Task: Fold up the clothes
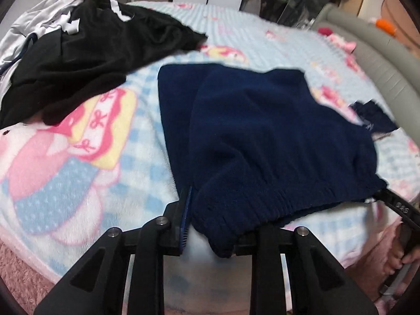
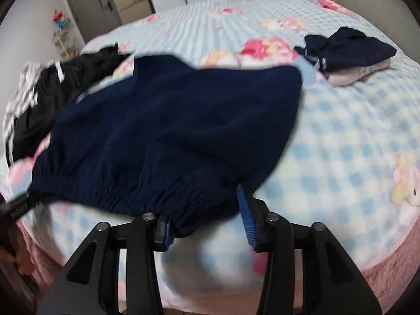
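We see the navy sweater (image 1: 275,141) lying on the checked blanket (image 1: 126,162) near the bed's near edge, its ribbed hem (image 2: 113,197) toward us and its long axis running from hem away to the far side. A folded layer sits on top, leaving a strip of the lower layer showing on the left. The left gripper (image 1: 210,225) has its fingers spread wide; the hem's left corner drapes between them, and we cannot tell whether either pad touches it. The right gripper (image 2: 207,220) is likewise spread, with the hem's right corner hanging between the blue pads (image 2: 245,215).

To the right of the sweater, open blanket runs toward the far right, where a small dark folded pile (image 2: 346,50) rests well apart. To the far left a black garment (image 1: 86,63) lies crumpled, near the sweater's far-left corner, with pale grey clothing (image 1: 44,13) behind it. A grey padded bed rail (image 1: 380,60) curves along the right edge.
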A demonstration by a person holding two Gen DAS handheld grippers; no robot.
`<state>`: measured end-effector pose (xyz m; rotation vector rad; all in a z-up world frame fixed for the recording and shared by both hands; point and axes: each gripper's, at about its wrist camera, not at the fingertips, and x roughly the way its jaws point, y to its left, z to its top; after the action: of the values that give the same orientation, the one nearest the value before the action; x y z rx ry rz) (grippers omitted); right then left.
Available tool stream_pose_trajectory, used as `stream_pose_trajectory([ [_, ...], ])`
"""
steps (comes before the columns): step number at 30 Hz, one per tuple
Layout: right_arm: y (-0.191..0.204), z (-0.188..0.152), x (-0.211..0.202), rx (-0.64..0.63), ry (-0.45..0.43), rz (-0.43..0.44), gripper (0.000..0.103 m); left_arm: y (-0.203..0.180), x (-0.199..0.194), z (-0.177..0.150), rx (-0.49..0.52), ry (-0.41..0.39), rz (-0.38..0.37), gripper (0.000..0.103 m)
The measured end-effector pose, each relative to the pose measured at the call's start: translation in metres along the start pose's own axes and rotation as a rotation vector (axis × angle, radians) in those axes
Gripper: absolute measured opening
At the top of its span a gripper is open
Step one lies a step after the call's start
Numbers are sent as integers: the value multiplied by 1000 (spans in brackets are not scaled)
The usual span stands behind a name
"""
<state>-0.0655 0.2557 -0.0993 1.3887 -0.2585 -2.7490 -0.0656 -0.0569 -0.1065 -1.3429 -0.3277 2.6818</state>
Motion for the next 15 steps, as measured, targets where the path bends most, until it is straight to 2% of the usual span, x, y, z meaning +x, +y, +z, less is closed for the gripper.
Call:
stream_pose_trajectory([
  [4, -2, -8, -1, 20, 8, 12, 51, 7, -15, -1, -27, -55, -124, 31],
  [6, -4, -8, -1, 18, 8, 6, 55, 4, -20, 0, -19, -69, -184, 39],
  [7, -5, -7, -2, 18, 10, 10, 55, 2, -21, 1, -7, -63, -213, 47],
  [8, -6, -6, -5, 17, 13, 17, 56, -2, -22, 1, 8, -59, -219, 51],
  [10, -8, -2, -9, 10, 21, 26, 56, -9, -26, 0, 41, -72, -176, 52],
  [12, -6, -3, -21, -3, -17, -1, 57, -17, -36, 1, 83, -129, -116, 52],
  [13, -4, -3, -25, -19, -34, -9, 58, -19, -41, 1, 92, -148, -116, 52],
  [15, 3, -3, -31, -60, -58, -13, 62, -15, -49, 3, 62, -155, -233, 52],
])
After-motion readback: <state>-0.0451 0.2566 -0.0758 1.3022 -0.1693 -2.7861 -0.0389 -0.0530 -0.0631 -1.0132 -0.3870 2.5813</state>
